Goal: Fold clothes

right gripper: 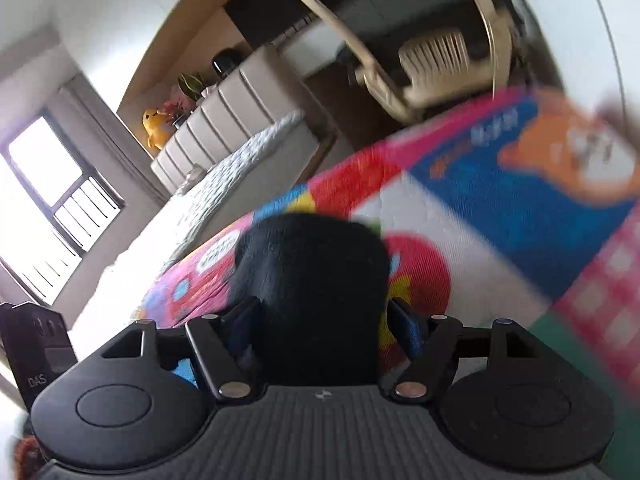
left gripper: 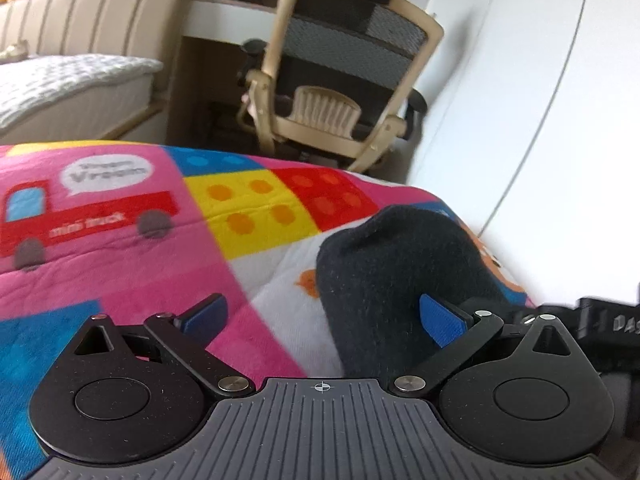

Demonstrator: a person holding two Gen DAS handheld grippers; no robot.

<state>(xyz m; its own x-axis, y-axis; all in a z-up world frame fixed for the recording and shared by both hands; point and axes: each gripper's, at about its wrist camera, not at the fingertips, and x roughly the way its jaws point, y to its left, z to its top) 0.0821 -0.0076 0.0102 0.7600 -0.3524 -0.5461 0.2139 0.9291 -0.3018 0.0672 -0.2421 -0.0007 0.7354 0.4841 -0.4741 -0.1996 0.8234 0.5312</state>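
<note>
A dark navy piece of clothing [left gripper: 396, 272] is bunched up on a colourful printed blanket [left gripper: 132, 248]. My left gripper [left gripper: 324, 316] is open; the cloth lies between its blue pads, against the right pad [left gripper: 442, 318], with the left pad [left gripper: 206, 316] clear of it. In the right wrist view the same dark cloth [right gripper: 316, 280] fills the gap of my right gripper [right gripper: 320, 324], whose jaws stand wide at either side of it. The blanket [right gripper: 480, 216] is blurred there.
A beige office chair [left gripper: 344, 68] stands behind the blanket beside a white wall [left gripper: 560, 80]. A bed with a padded headboard [left gripper: 80, 60] is at the left. The right gripper's body [left gripper: 608, 324] shows at the left view's right edge. A window [right gripper: 44, 184] is at far left.
</note>
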